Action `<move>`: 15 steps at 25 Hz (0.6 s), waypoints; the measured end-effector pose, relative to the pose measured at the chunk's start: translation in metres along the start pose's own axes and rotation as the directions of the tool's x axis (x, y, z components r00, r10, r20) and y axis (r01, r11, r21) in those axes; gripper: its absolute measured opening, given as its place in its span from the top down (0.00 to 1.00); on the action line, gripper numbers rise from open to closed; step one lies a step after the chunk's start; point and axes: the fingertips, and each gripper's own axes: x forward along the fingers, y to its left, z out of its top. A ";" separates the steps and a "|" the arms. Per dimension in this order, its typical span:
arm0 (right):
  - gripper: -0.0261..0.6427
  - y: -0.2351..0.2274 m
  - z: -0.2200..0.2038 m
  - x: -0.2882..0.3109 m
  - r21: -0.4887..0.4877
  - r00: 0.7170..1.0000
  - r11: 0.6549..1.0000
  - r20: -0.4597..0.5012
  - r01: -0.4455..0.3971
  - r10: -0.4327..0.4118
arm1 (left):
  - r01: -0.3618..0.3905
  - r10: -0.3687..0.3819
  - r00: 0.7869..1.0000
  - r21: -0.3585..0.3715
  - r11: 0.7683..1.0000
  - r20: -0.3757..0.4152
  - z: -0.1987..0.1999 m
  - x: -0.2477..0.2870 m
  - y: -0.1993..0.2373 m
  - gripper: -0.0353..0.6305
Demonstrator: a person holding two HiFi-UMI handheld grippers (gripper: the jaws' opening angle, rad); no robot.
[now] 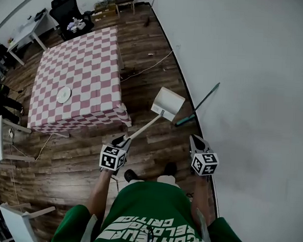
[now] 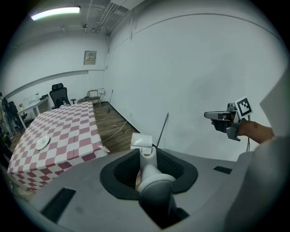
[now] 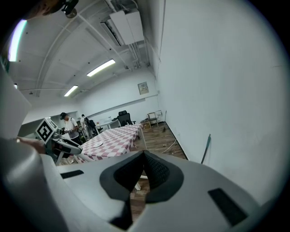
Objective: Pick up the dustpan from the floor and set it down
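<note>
Head view: your left claw [image 1: 122, 140] is clenched on the dustpan's [image 1: 168, 102] long handle, pan out front; your right claw [image 1: 194, 139] is pinched closed, empty.

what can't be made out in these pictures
- Whether the dustpan touches the floor: the head view looks from above; in the left gripper view the left hand-held gripper hides its underside.
- Lower end of the pole against the wall: right gripper view, behind the right hand-held gripper.
- Print on the framed sign: left gripper view, too small.
</note>
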 end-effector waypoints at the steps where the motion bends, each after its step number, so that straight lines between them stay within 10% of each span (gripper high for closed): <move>1: 0.95 -0.005 -0.004 -0.001 0.007 1.000 1.000 -0.005 0.007 -0.007 | 0.006 -0.006 1.000 -0.006 1.000 -0.009 -0.002 0.006 -0.002 0.78; 15: 0.95 -0.060 -0.077 -0.018 0.087 0.989 0.993 -0.132 0.081 -0.069 | 0.013 -0.025 0.988 -0.078 0.997 -0.155 -0.042 0.078 -0.025 0.78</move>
